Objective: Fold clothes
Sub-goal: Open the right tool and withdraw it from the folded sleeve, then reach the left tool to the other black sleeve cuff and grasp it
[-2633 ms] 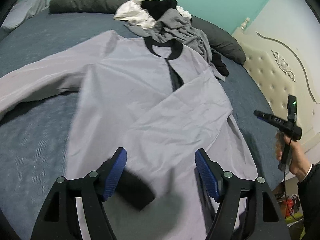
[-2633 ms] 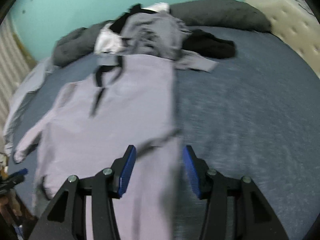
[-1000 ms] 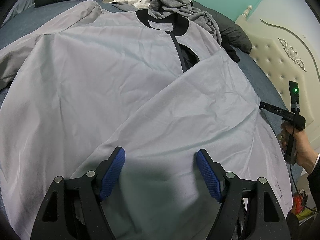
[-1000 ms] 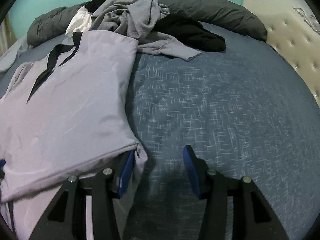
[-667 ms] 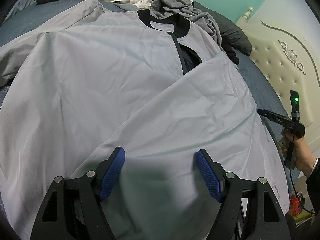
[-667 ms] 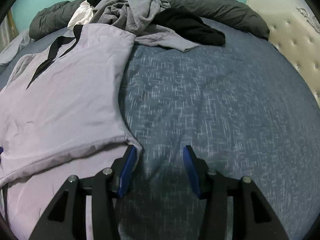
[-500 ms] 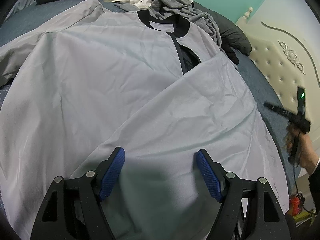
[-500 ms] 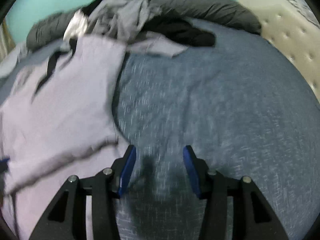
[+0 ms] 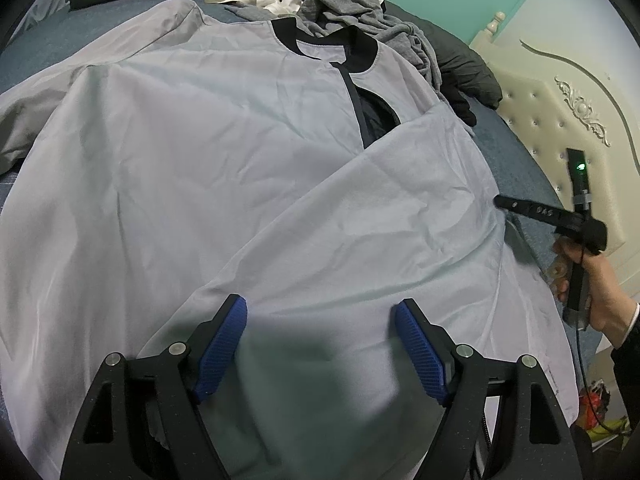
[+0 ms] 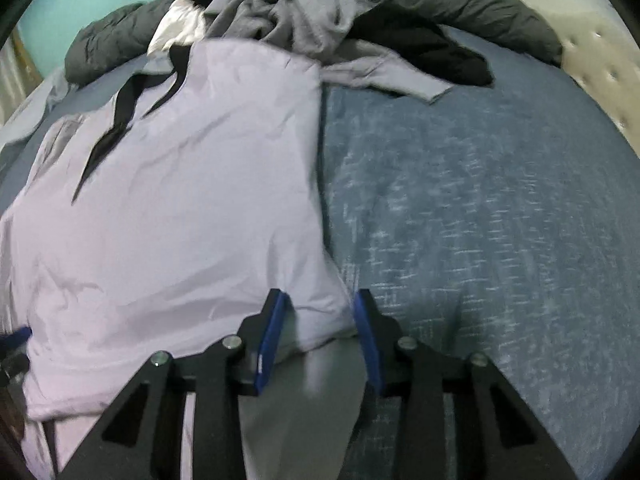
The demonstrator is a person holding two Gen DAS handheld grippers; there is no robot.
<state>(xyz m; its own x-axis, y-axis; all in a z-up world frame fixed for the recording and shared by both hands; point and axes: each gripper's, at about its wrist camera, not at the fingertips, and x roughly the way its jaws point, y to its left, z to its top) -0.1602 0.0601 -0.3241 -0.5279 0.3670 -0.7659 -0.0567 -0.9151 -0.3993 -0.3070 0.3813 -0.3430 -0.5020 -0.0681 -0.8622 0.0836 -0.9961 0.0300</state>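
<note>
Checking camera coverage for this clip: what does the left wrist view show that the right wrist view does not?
Only the left wrist view shows the hand holding the right gripper from outside, the shirt's full collar and its spread sleeve. Only the right wrist view shows the right gripper open, astride the shirt's folded corner, and the wide bare bedspread. Both show the shirt, the clothes pile and the headboard. The left gripper is open over the shirt.
</note>
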